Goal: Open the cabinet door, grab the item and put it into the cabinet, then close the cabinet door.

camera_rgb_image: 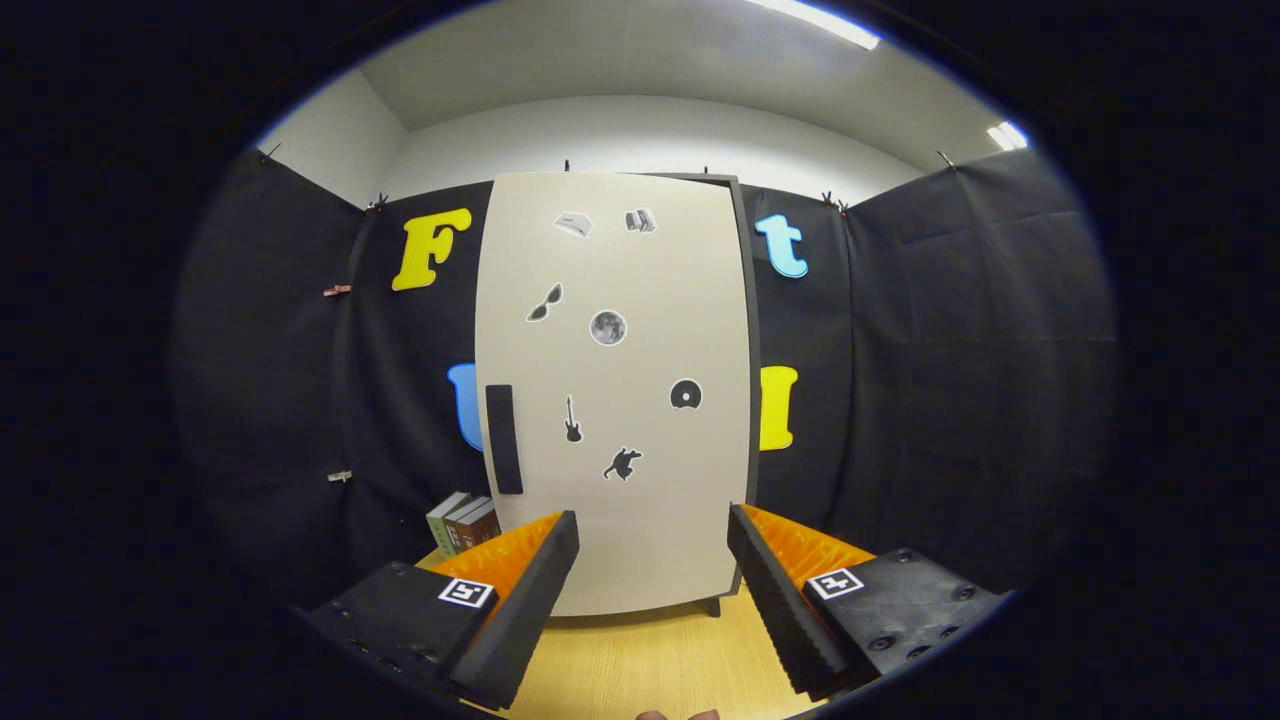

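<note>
A tall cabinet stands on the wooden table (650, 660) straight ahead of my fingers. Its pale door (615, 390) is closed, or nearly so, and carries several small dark stickers. A dark vertical handle (503, 438) sits on the door's left edge, about halfway down. My gripper (652, 560) is open, its two fingers spread wide with nothing between them, a short way back from the door's lower part. To the left of the cabinet's base a few upright books (463, 522) stand on the table, just beyond my left finger.
Black cloth walls close the booth on the left, the right and behind the cabinet. The cabinet's dark side panel (748, 380) shows along the door's right edge. A fingertip of a person's hand (675, 714) shows at the near table edge.
</note>
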